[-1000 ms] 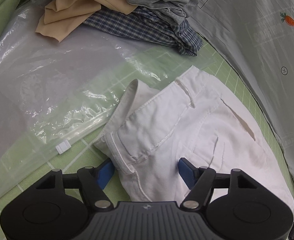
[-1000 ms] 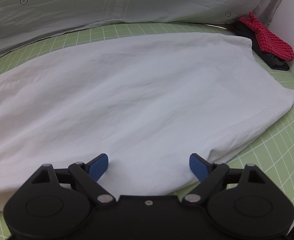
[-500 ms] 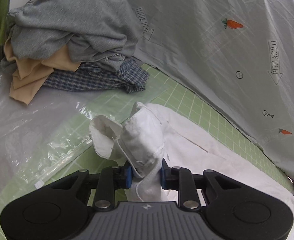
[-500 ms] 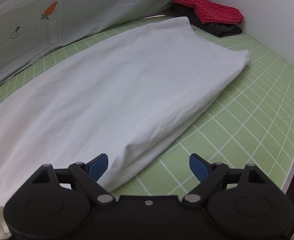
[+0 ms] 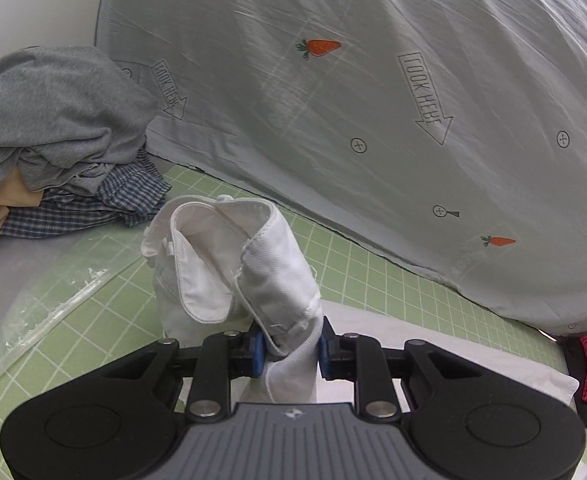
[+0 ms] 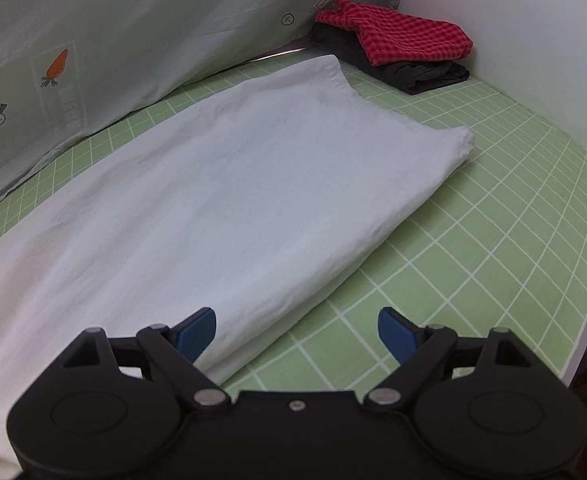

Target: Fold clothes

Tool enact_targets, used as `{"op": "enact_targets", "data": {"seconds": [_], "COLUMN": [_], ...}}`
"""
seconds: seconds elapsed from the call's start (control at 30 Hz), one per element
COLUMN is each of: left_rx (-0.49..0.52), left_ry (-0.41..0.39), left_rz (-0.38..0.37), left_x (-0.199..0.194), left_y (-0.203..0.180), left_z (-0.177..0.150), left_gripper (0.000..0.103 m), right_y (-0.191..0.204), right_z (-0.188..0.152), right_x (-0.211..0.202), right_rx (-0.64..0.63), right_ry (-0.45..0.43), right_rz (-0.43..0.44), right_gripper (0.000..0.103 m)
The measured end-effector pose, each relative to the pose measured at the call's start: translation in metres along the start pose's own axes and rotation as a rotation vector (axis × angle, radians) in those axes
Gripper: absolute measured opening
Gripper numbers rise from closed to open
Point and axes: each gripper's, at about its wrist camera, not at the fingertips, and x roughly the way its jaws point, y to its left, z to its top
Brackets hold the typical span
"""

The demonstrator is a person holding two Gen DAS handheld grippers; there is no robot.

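We see the pale carrot-print sheet (image 5: 373, 120) hanging behind the green grid mat (image 6: 473, 220). On the mat lie the white trousers (image 6: 213, 200), legs flat, with their waistband (image 5: 229, 256) raised off the mat. To the left sits a heap of unfolded clothes (image 5: 53, 128); at the far right, a red checked cloth (image 6: 393, 36). Our left gripper (image 5: 289, 350) has just closed and clamps the waistband. Our right gripper (image 6: 297, 332) stands wide apart, empty, above the trouser legs' near edge.

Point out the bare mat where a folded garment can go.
Free: green mat between white trousers and the table edge, short of the red checked cloth. Crowded: unfolded pile and plastic bag on the left view's side.
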Motion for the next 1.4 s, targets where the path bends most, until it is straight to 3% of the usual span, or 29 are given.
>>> {"op": "enact_targets", "data": {"seconds": [0.17,0.3,0.43,0.53,0.73,0.87,1.0,1.1,1.23,1.4], "left_rx": [0.101,0.175,0.163,0.159,0.16,0.158,0.151,0.114,0.176,0.211], "left_ry": [0.038,0.115,0.251,0.295,0.301,0.273,0.188,0.169,0.228,0.29], "left_rz": [-0.058,-0.086,-0.036,0.023,0.018,-0.033,0.006,0.09,0.295,0.298], "left_x": [0.022,0.05,0.096,0.12,0.112,0.091,0.07,0.073,0.095,0.115], "left_y": [-0.069,-0.118,-0.143,-0.15,-0.163,-0.168,-0.167,-0.16,-0.153,-0.158], "left_z": [-0.022,-0.06,-0.108,-0.131,-0.125,-0.104,-0.079,-0.066,-0.071,-0.082], "left_gripper": [0.025,0.025,0.025,0.026,0.051,0.08,0.083,0.086,0.085,0.085], "right_y": [-0.044,-0.073,-0.094,-0.105,-0.109,-0.1,-0.095,-0.096,-0.098,-0.097], "right_z": [0.024,0.042,0.06,0.075,0.095,0.102,0.102,0.1,0.097,0.097], "right_x": [0.018,0.036,0.057,0.076,0.105,0.114,0.113,0.112,0.114,0.116], "right_rx": [0.023,0.032,0.029,0.026,0.017,-0.013,-0.045,-0.053,-0.041,-0.053], "right_ry": [-0.015,-0.014,-0.005,0.007,0.031,0.013,-0.014,-0.019,-0.003,-0.005], "right_rz": [-0.021,-0.042,-0.06,-0.074,-0.073,-0.076,-0.075,-0.077,-0.079,-0.101], "right_gripper": [0.089,0.089,0.089,0.089,0.089,0.089,0.089,0.089,0.089,0.089]}}
